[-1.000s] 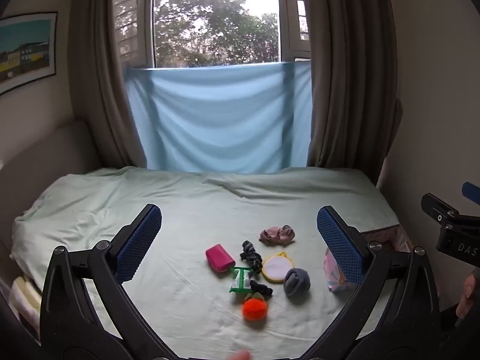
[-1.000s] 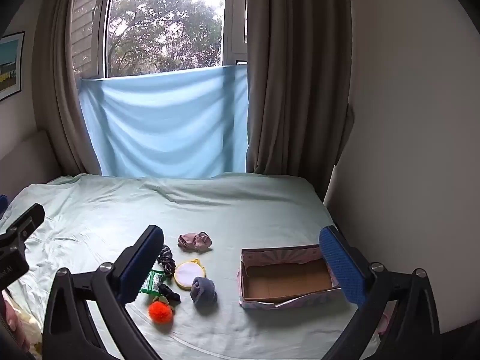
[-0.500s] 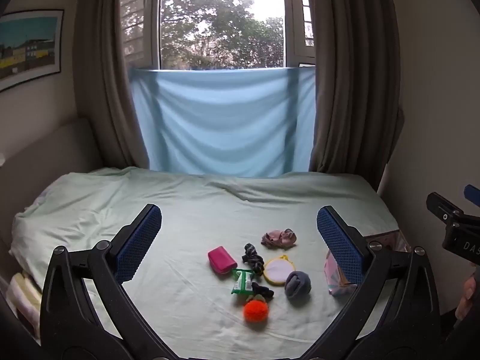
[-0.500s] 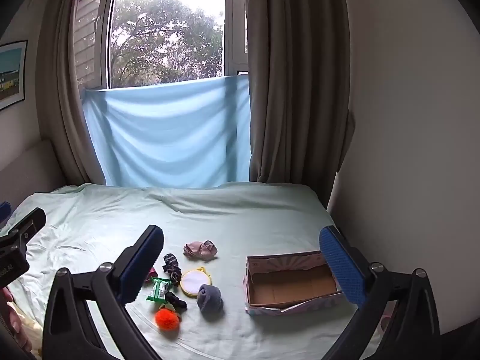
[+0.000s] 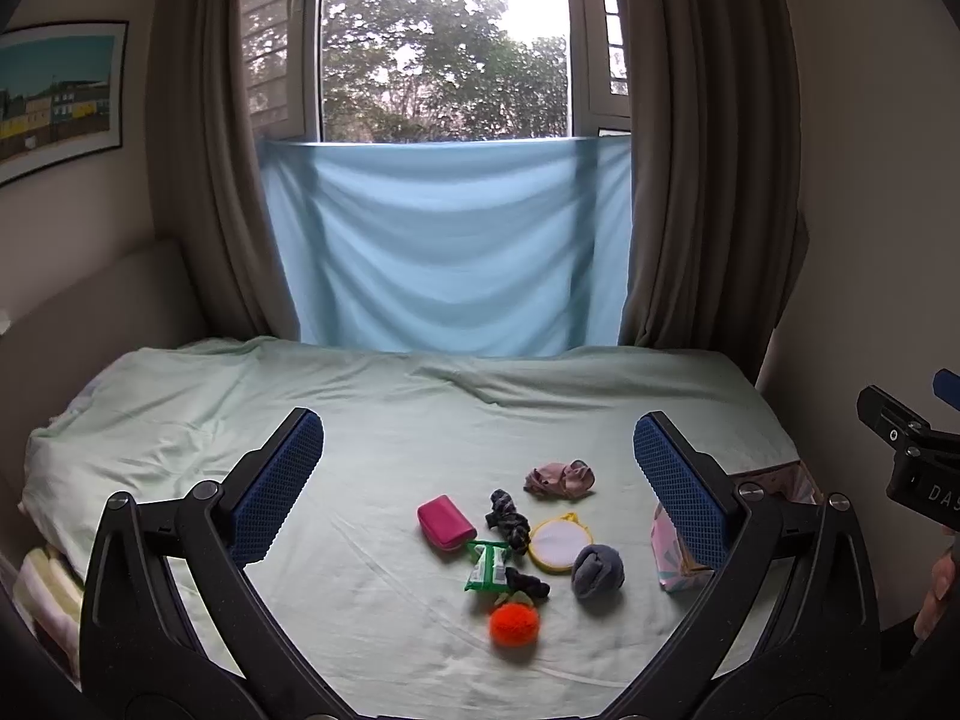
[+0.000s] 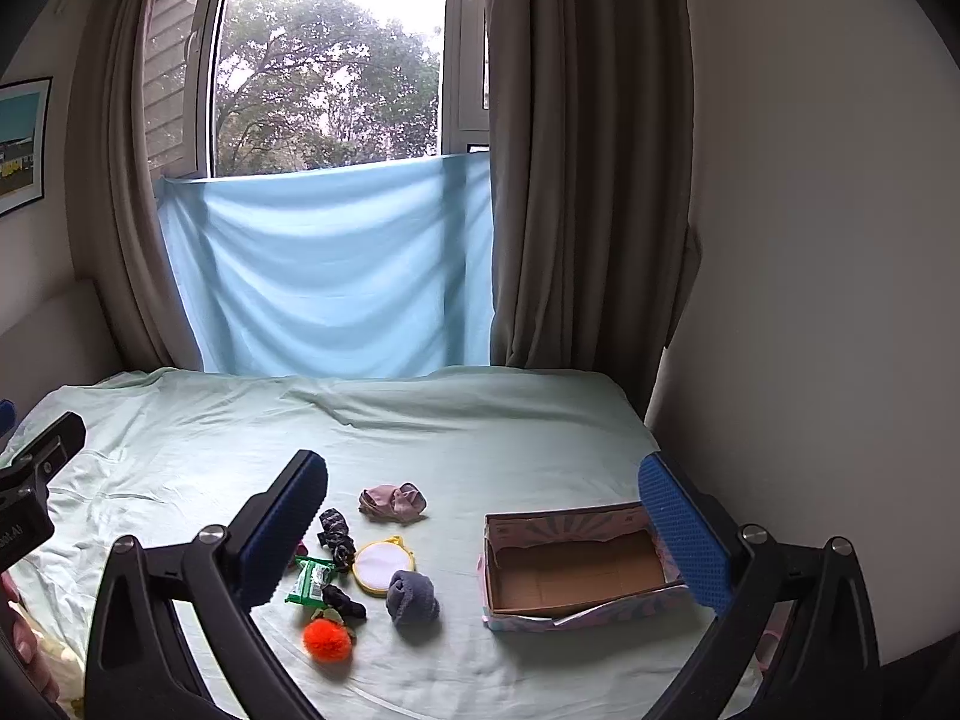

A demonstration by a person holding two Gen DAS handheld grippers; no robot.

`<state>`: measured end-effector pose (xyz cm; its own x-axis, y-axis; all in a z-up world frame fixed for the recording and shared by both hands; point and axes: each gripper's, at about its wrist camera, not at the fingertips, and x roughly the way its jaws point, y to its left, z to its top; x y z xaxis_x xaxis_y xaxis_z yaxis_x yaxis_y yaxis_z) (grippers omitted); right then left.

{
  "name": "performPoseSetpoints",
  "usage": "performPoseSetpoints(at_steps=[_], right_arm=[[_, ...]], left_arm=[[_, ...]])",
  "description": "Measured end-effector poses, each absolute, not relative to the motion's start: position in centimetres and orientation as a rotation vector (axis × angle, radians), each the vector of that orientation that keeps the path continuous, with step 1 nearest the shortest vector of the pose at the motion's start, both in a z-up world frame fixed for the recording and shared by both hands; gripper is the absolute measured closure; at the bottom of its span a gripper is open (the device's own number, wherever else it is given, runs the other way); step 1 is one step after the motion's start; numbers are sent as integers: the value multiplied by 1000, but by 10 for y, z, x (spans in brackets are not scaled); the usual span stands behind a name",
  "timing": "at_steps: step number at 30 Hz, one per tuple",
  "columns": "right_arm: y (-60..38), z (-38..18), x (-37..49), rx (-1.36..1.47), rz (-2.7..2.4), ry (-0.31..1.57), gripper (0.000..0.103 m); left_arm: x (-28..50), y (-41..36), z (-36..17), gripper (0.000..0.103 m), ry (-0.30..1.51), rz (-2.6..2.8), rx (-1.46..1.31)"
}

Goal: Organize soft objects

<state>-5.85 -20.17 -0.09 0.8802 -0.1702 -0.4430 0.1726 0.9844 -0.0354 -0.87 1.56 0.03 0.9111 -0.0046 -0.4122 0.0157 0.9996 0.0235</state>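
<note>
Left gripper (image 5: pixel 477 483): jaws wide apart, nothing between them, held above the bed (image 5: pixel 372 420) and clear of everything. Right gripper (image 6: pixel 483 516): same, spread wide and empty, above the bed.

Soft items sit in a loose cluster on the pale green sheet, between the left gripper's fingers in its view. Near to far:
- orange pom-pom (image 5: pixel 513 625), nearest the cameras
- black scrunchie (image 5: pixel 527 583) just beyond it, touching or nearly touching the green packet (image 5: pixel 487 567)
- grey rolled sock (image 5: pixel 597 570) to the right, just beside the round yellow-rimmed pad (image 5: pixel 560 541)
- dark patterned scrunchie (image 5: pixel 507 517) left of the pad
- magenta pouch (image 5: pixel 446 521) at the cluster's left edge; mostly hidden behind the left finger in the right wrist view
- pink crumpled cloth (image 5: pixel 559 478) farthest back, slightly apart from the rest

Open cardboard box (image 6: pixel 579 564), pastel print outside, sits right of the cluster, apart from it, empty inside. Right gripper's right finger overlaps its far right corner in view; contact can't be judged.

Background: blue cloth (image 6: pixel 336 276) hung across the lower window, brown curtains either side.
</note>
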Motion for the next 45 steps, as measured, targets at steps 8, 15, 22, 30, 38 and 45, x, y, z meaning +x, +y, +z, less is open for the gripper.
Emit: performPoseSetpoints(at_steps=[8, 15, 22, 30, 38, 45], right_arm=[[-202, -2, -56, 8, -175, 459, 0], [-200, -3, -54, 14, -172, 455, 0], [-202, -5, -53, 29, -174, 459, 0], [-201, -6, -53, 34, -179, 459, 0], [-202, -6, -51, 35, -176, 462, 0], [-202, -6, -51, 37, -181, 469, 0]], left_arm=[[-6, 19, 3, 0, 425, -17, 19], [-3, 18, 5, 0, 420, -2, 27], [-2, 17, 5, 0, 421, 3, 29], [1, 19, 6, 0, 424, 2, 28], [5, 21, 5, 0, 435, 5, 22], [5, 17, 5, 0, 437, 10, 29]])
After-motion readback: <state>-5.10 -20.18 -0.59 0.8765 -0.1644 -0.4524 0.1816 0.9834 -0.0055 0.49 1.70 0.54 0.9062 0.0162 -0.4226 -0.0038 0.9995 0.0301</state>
